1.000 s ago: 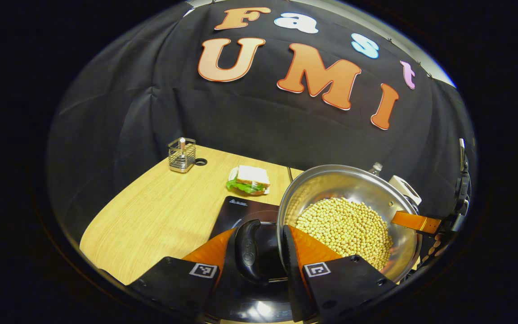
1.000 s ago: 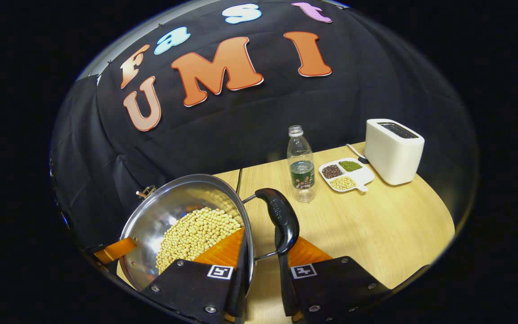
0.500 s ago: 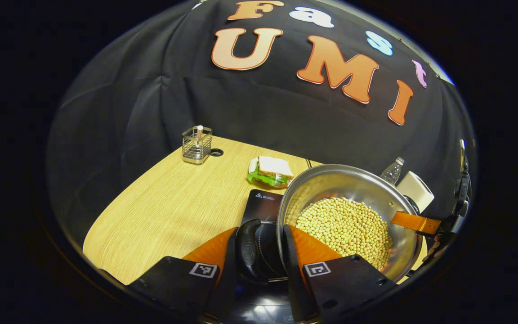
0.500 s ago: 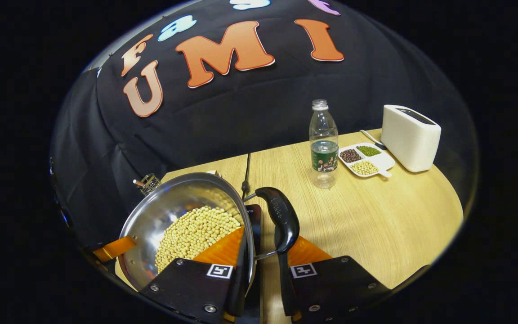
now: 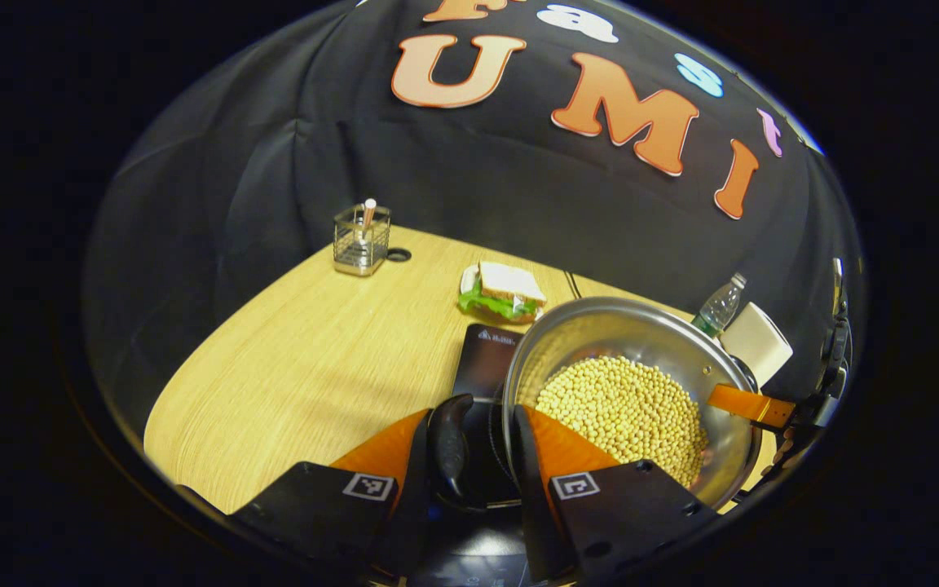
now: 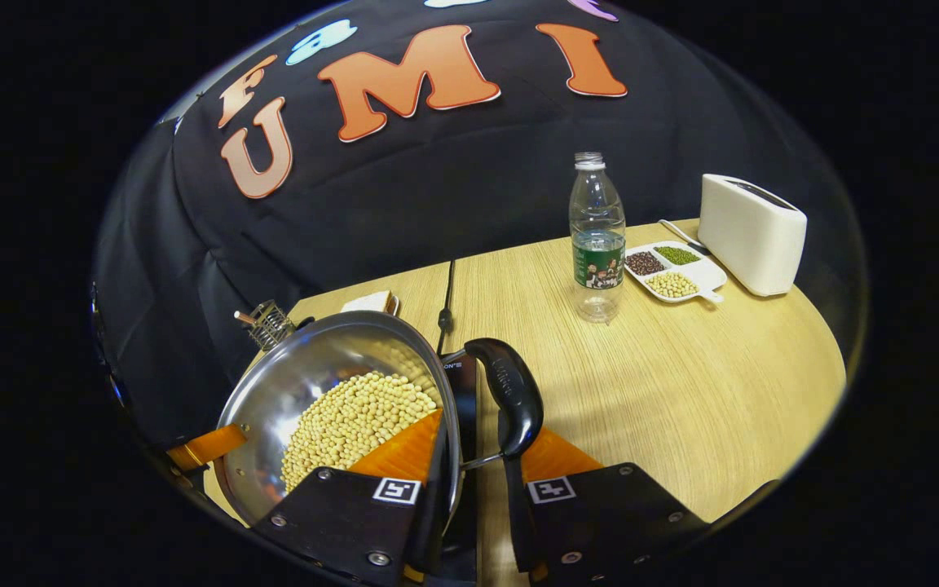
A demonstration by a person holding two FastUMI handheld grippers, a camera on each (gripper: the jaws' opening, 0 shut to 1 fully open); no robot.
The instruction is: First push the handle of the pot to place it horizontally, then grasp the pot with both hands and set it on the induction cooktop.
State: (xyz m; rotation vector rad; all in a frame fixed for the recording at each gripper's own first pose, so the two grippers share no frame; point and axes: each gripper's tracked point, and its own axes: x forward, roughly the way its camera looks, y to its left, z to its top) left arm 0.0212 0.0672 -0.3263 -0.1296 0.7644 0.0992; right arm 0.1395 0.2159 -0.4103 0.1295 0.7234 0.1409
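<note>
a: where is the pot right now?

b: the steel pot (image 5: 632, 359) hangs between the two grippers, low over the black induction cooktop (image 5: 487, 367), which lies on the wooden table (image 5: 290, 383). whether its base touches the glass i cannot tell.

a: going left to right, what holds it?

b: in the left gripper view the left gripper (image 5: 478, 444) straddles the near rim: one finger lies outside by the black side handle (image 5: 449, 444), the other inside the bowl beside the soybeans (image 5: 624, 412). the fingers look closed on the rim and handle, though the contact itself is hidden. in the right gripper view the right gripper (image 6: 478, 456) does the same on the opposite side, one finger inside against the wall, the other behind the second black handle (image 6: 510, 395). it too looks clamped, but i cannot tell for sure.

a: how will it handle?

b: stiff, and i judge it heavy, since the beans fill much of the bowl. polished steel is slippery, so a thin rim is a poor hold; the handles and their wire brackets give better purchase. the beans are loose and will slide if it tips, so both sides should go down level.

a: anything nearby to mind?

b: a sandwich (image 5: 502, 289) sits just beyond the cooktop, and a water bottle (image 6: 597, 236) stands well apart to the right.
</note>
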